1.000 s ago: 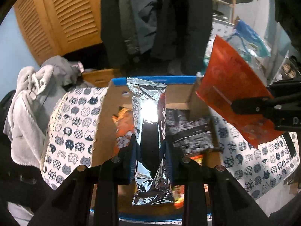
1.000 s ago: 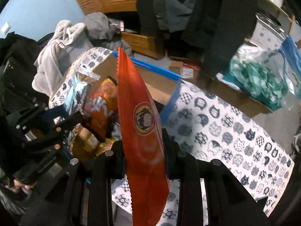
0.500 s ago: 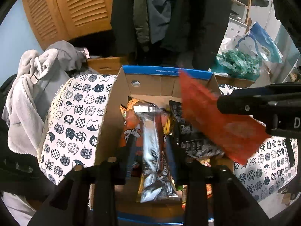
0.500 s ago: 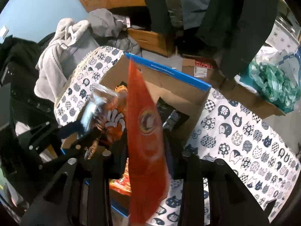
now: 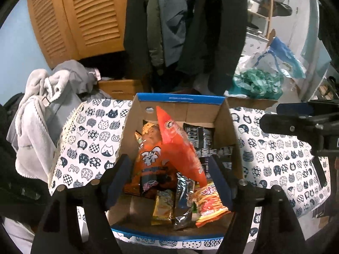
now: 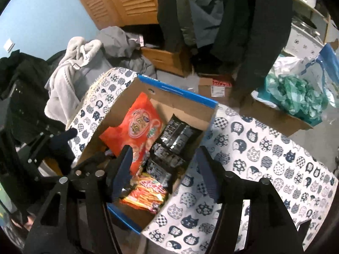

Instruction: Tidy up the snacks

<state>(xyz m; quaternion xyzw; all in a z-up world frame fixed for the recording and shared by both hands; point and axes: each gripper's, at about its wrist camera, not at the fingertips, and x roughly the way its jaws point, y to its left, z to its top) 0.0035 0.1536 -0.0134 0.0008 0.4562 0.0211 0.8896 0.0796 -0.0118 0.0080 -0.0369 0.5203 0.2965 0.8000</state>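
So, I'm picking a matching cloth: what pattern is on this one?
Navy and white cat faces on the cloth; right wrist view.

Ahead of the left jaws, the cardboard box (image 5: 224, 122) is crowded: an orange packet (image 5: 180, 148) leans upright across the middle, with a silver packet (image 5: 184, 201) below it. Bare box floor shows only at the near left corner. Right of the right jaws, the cat-print surface (image 6: 264, 158) lies open.

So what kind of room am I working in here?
Most likely a lived-in home, perhaps a bedroom or entry corner: coats hang by a louvered wooden wardrobe, a grey robe lies heaped nearby, and the snack box sits on a cat-print cloth.
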